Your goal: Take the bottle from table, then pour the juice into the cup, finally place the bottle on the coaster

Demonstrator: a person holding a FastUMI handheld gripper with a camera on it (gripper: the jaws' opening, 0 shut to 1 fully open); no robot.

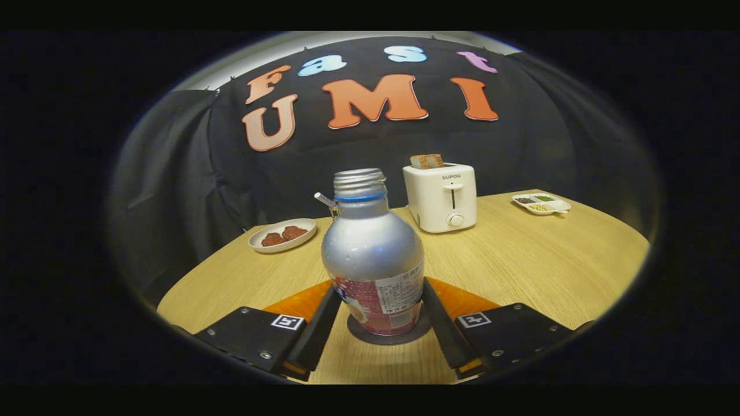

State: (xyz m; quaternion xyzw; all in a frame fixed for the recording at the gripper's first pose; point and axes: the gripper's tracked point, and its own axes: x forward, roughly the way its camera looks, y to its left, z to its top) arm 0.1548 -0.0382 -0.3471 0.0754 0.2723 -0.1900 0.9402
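Standing upright on a dark round coaster [399,336], the uncapped silver metal bottle [373,257] is flanked by jaws seemingly touching it; jerky withdrawal risks toppling.

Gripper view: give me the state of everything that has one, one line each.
Silver metal bottle: upright, uncapped, standing on the dark round coaster.
Gripper: fingers on either side of the bottle's base; contact unclear.
White toaster: lever up, toast sticking out of the slot.
White oval plate: holds brown pieces.
White divided dish: compartments filled.
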